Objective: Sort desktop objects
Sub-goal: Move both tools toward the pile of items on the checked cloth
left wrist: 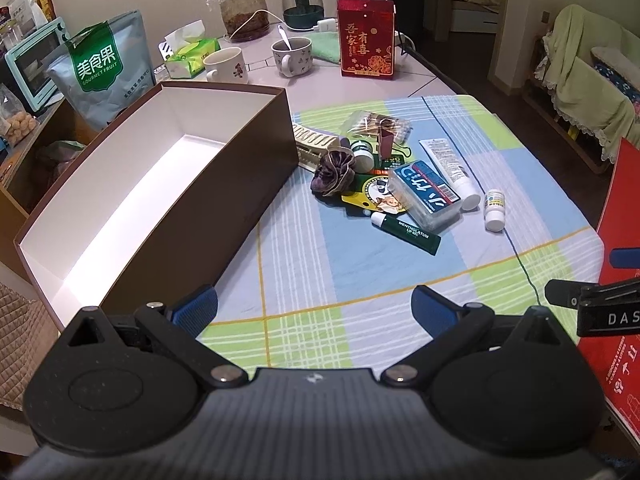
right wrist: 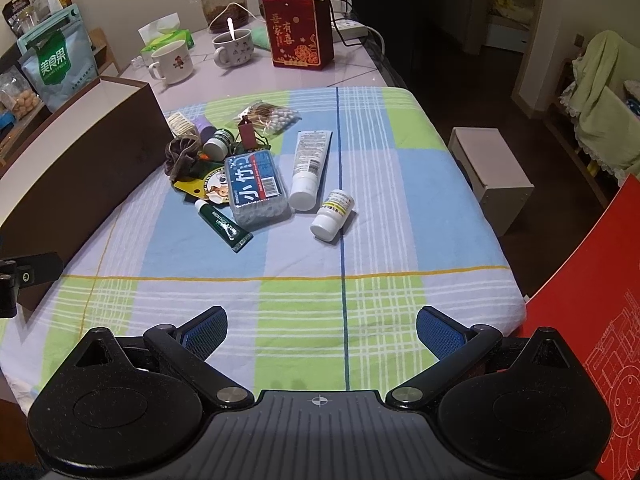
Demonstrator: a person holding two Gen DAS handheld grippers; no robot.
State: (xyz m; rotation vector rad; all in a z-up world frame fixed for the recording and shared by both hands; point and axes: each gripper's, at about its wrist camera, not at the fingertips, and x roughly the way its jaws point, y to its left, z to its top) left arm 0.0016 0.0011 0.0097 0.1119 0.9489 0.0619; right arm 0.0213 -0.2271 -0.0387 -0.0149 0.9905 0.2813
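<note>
A heap of small items lies on the checked cloth point(left wrist: 360, 272) point(right wrist: 304, 256): a blue cotton-swab box point(left wrist: 424, 194) point(right wrist: 256, 188), a green lip-gel tube point(left wrist: 408, 234) point(right wrist: 224, 226), a white tube point(left wrist: 450, 172) point(right wrist: 308, 168), a white pill bottle point(left wrist: 495, 210) point(right wrist: 333, 214), a purple scrunchie point(left wrist: 334, 172) point(right wrist: 182, 156), a small green-capped jar point(left wrist: 362, 154) point(right wrist: 218, 142) and a bag of swabs point(left wrist: 380, 122) point(right wrist: 268, 116). An empty brown box point(left wrist: 160, 184) point(right wrist: 84, 152) stands left of the heap. My left gripper point(left wrist: 314, 310) and right gripper point(right wrist: 320, 334) both hang open near the cloth's front edge, holding nothing.
Behind the cloth stand a red gift box point(left wrist: 366, 38) point(right wrist: 298, 28), two mugs point(left wrist: 226, 65) point(left wrist: 292, 56), a tissue pack point(left wrist: 192, 54), jars and a snack bag point(left wrist: 104, 68). A red board point(right wrist: 592, 320) leans at the right. A small stool point(right wrist: 490, 172) sits beside the table.
</note>
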